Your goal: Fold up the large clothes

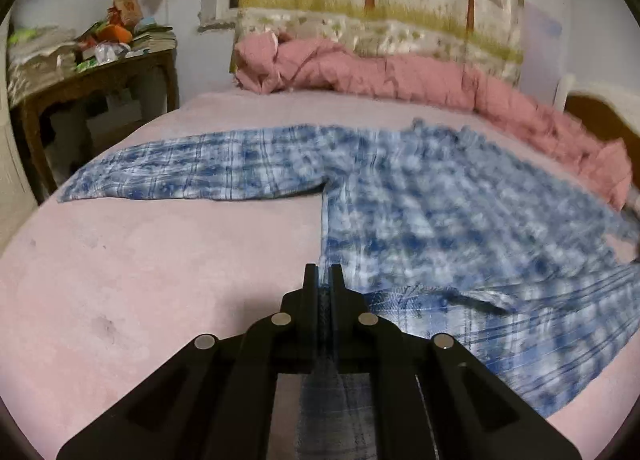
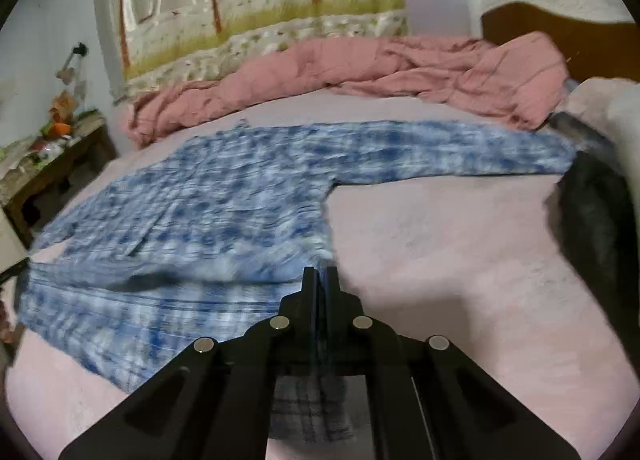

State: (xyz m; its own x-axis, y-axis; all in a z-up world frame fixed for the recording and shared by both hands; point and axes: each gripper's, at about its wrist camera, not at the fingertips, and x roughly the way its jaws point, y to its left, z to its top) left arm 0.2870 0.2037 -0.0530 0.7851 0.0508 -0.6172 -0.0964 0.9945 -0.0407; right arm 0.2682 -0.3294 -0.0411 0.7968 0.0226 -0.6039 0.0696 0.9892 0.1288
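The blue plaid shirt point(image 1: 400, 196) lies spread flat on the pink bed sheet point(image 1: 140, 268), on the near side of the rumpled pink quilt point(image 1: 360, 68), with one sleeve stretched out to each side. It looks a thin woven cotton: light, limp and not fragile, likely to sag and drag on the sheet when lifted, so the two hem corners on the side away from the quilt are the sensible places to hold it. The left gripper point(image 1: 323, 274) has its jaws together, clamped on the hem corner on its side, cloth showing between the fingers. The right gripper point(image 2: 320, 276) is likewise closed on the opposite hem corner of the shirt point(image 2: 240, 188), so the body stretches away from both tools towards the quilt
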